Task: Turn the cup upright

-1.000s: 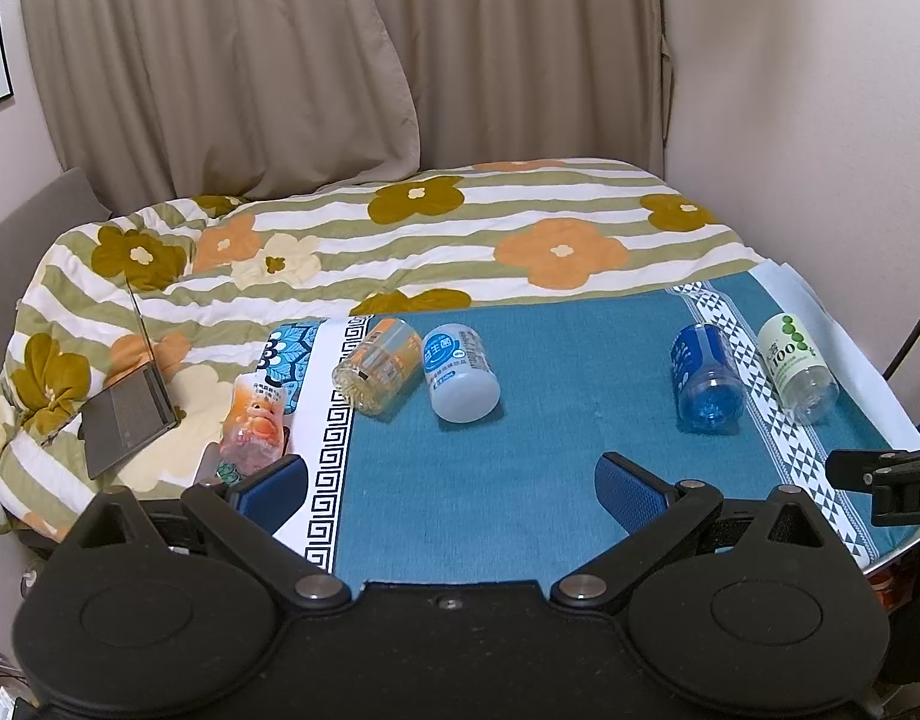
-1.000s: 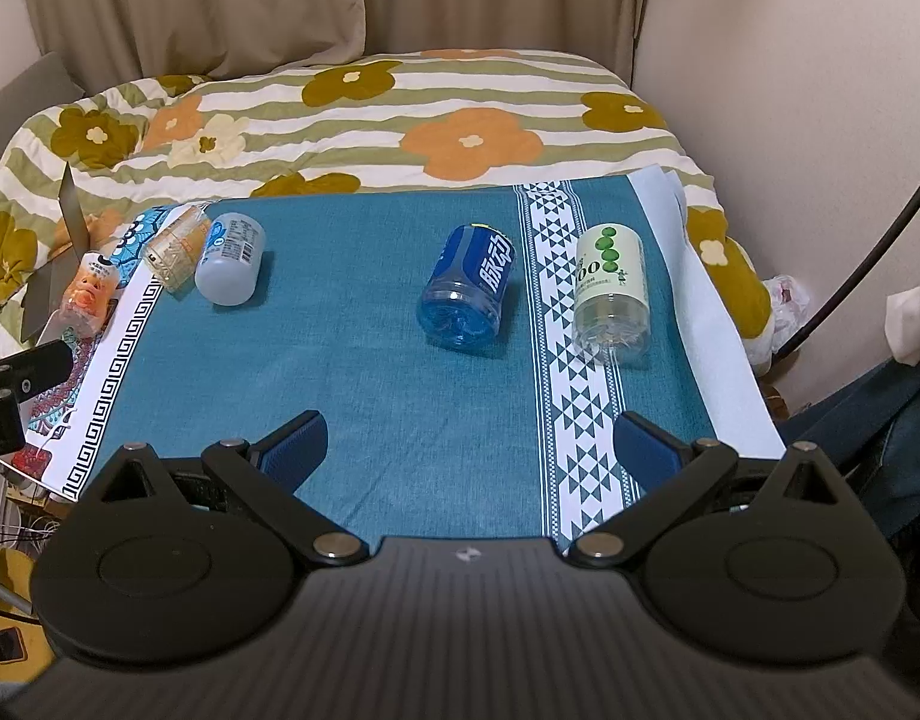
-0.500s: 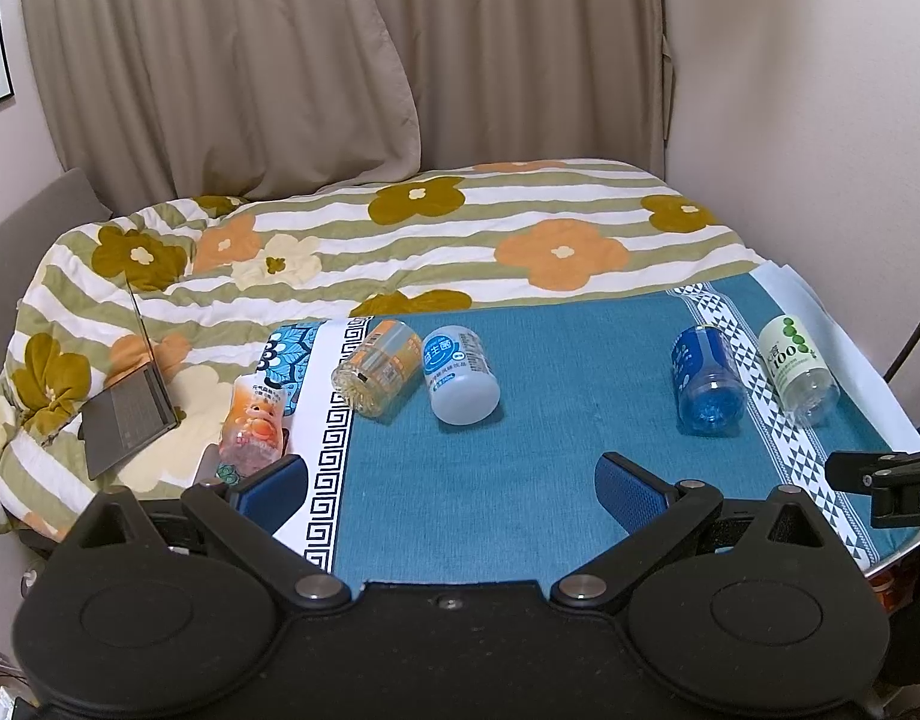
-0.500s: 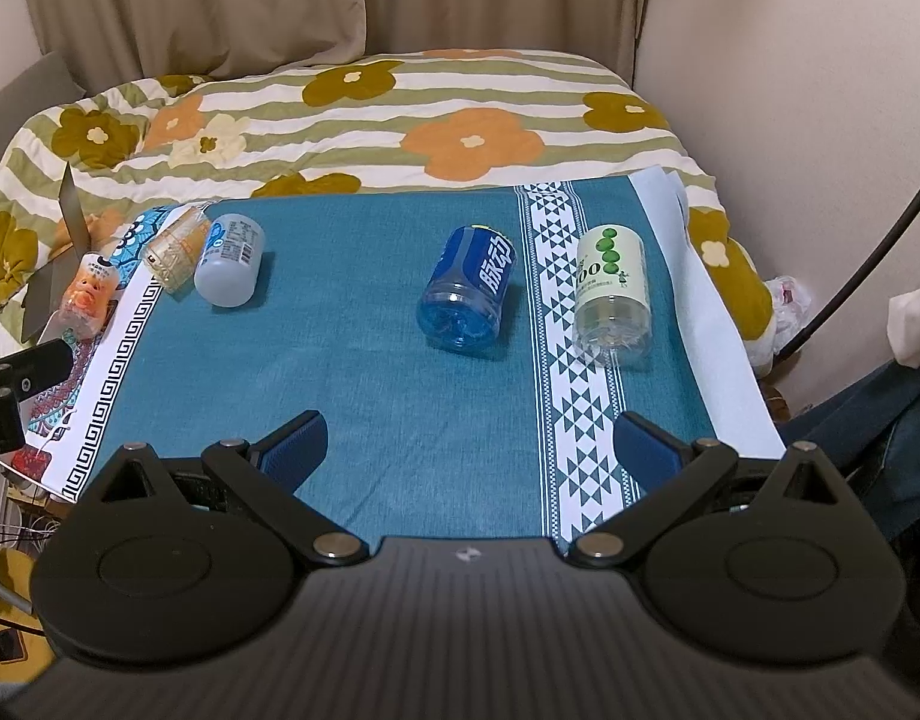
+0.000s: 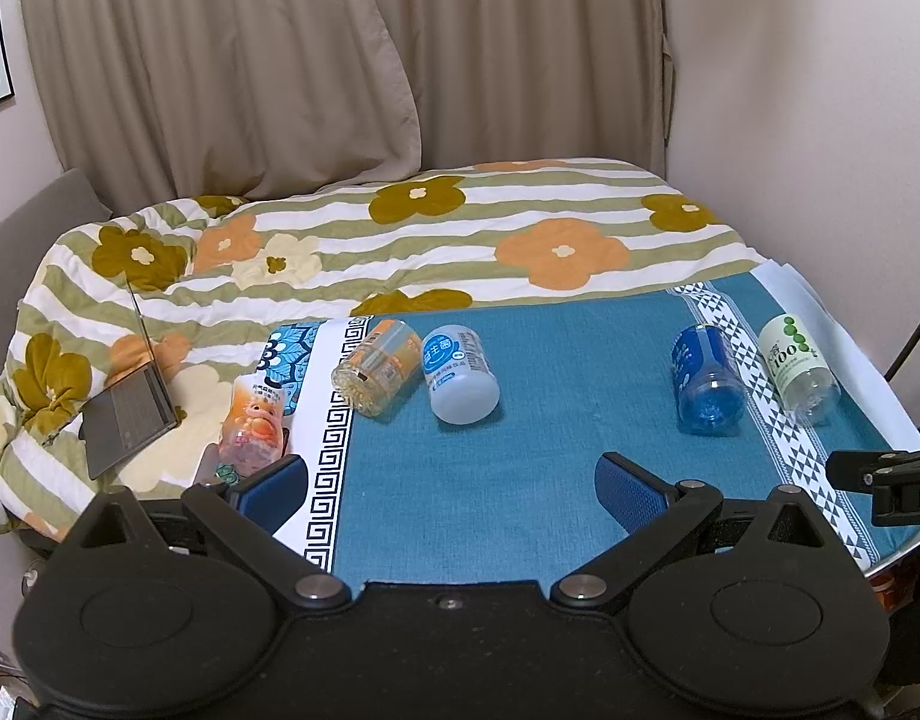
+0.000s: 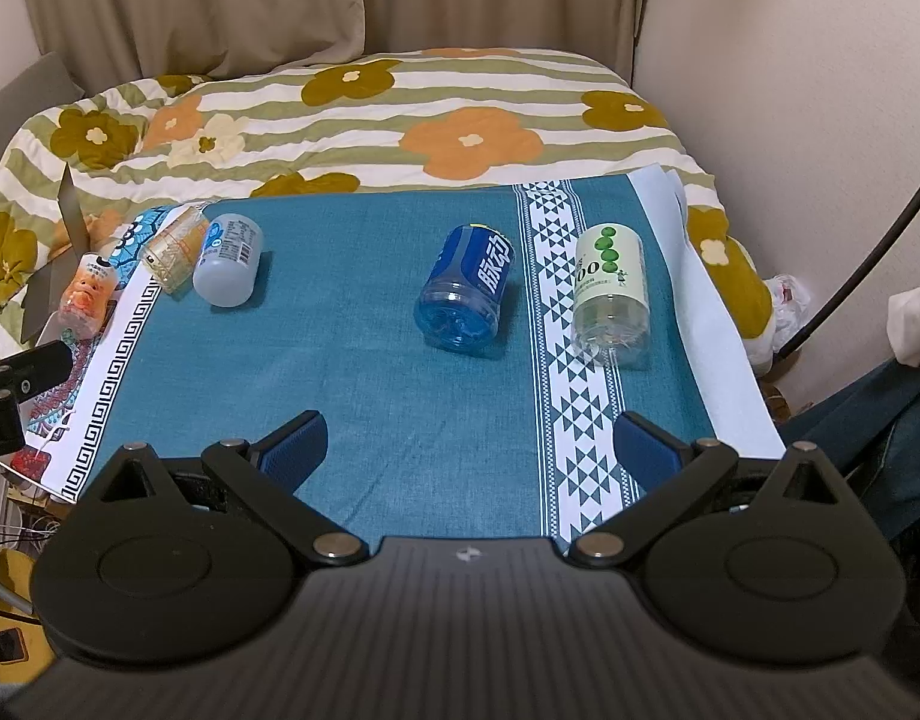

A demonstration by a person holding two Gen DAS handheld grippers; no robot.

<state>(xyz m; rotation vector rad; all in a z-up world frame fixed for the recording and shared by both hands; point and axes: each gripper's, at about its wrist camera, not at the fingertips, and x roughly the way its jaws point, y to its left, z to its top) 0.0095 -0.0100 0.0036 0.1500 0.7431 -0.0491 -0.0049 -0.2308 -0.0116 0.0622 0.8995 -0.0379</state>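
Observation:
Several cut-bottle cups lie on their sides on a teal cloth [image 5: 550, 450]: an amber one [image 5: 379, 375], a white one [image 5: 460, 375], a blue one [image 5: 706, 381] and a green-label clear one [image 5: 799, 369]. A pink one [image 5: 253, 426] lies at the left edge. The right wrist view shows the blue cup [image 6: 469, 294], the green-label cup [image 6: 610, 294], the white cup [image 6: 229, 267] and the amber cup [image 6: 172, 246]. My left gripper [image 5: 448, 486] is open and empty, short of the cups. My right gripper [image 6: 469, 444] is open and empty, below the blue cup.
A flowered striped quilt [image 5: 460, 228] covers the bed behind the cloth. A half-open laptop [image 5: 130, 408] rests on the quilt at the left. Curtains and a wall stand behind and to the right. A person's leg [image 6: 880, 438] is at the right edge.
Both grippers have barely shifted. The cups have not moved and both grippers stay open.

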